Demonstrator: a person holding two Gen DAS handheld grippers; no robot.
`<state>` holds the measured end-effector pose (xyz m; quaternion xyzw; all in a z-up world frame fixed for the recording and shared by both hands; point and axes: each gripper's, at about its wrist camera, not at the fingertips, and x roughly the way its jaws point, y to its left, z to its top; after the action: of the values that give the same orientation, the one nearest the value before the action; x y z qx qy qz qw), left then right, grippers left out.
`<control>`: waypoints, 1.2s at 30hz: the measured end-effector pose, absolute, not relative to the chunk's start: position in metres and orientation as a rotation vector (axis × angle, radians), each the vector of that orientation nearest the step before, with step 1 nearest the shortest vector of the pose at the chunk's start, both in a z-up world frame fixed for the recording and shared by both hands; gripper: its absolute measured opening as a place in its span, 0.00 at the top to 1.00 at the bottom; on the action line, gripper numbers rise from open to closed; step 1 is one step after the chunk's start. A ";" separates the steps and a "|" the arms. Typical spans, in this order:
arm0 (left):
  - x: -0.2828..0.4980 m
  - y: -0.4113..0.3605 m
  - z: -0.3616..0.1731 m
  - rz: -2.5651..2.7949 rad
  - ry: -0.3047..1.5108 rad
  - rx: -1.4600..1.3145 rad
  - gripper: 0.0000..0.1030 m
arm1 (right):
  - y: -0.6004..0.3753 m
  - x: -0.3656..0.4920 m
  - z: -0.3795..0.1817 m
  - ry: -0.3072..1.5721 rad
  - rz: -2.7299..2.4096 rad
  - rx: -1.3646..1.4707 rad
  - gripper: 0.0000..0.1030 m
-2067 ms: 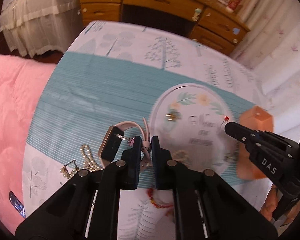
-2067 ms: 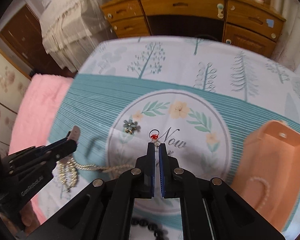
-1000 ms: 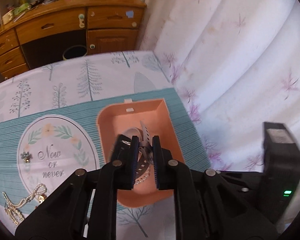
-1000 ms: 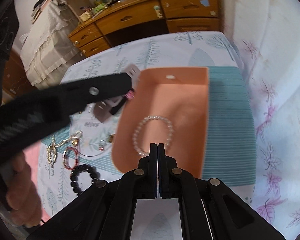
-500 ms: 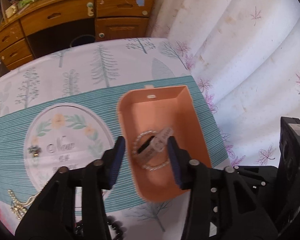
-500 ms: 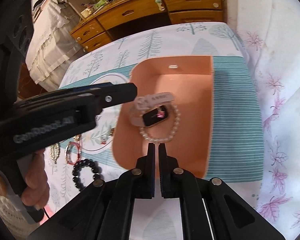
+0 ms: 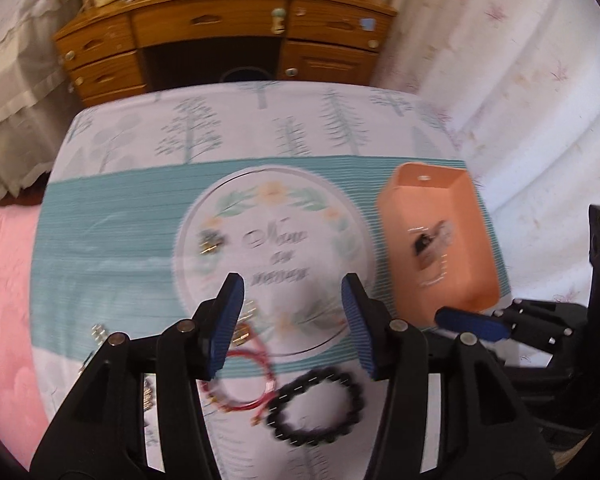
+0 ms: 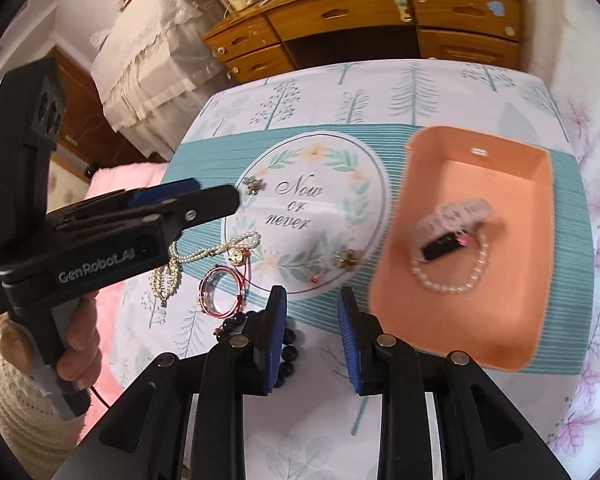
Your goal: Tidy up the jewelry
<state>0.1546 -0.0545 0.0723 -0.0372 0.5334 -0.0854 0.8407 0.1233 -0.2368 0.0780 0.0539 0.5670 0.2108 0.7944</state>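
The watch (image 8: 446,240) lies inside the orange tray (image 8: 536,280) on a pearl bracelet (image 8: 460,280). Left gripper (image 7: 292,324) jaws apart and empty; right gripper (image 8: 312,332) jaws opening, empty — black bead bracelet (image 7: 316,408) just below on the bench.

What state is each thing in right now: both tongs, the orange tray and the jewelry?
Left tongs: open, empty.
Right tongs: opening, nothing between them.
Orange tray: on the cloth, holding two pieces.
Watch: in the tray, lying over the pearl bracelet.
Pearl bracelet: in the tray.
Black bead bracelet: on the cloth, outside the tray.
Red bangle: on the cloth, outside the tray.
Pearl necklace: on the cloth, outside the tray.
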 end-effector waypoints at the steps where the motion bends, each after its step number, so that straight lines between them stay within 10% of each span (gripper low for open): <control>1: 0.152 -0.047 0.069 -0.169 1.131 -0.085 0.54 | -0.232 0.123 0.077 1.222 0.454 0.108 0.74; 23: 0.137 0.048 0.020 -0.122 1.184 -0.209 0.54 | -0.163 0.162 -0.019 1.400 0.265 -0.062 0.74; 36: 0.146 0.063 0.007 -0.103 1.201 -0.250 0.54 | -0.137 0.162 -0.023 1.359 0.257 -0.157 0.92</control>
<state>0.1457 0.0625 0.0072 -0.1174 0.5634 -0.0484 0.8164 0.1621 -0.1369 -0.0228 -0.0725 0.6261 0.1186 0.7672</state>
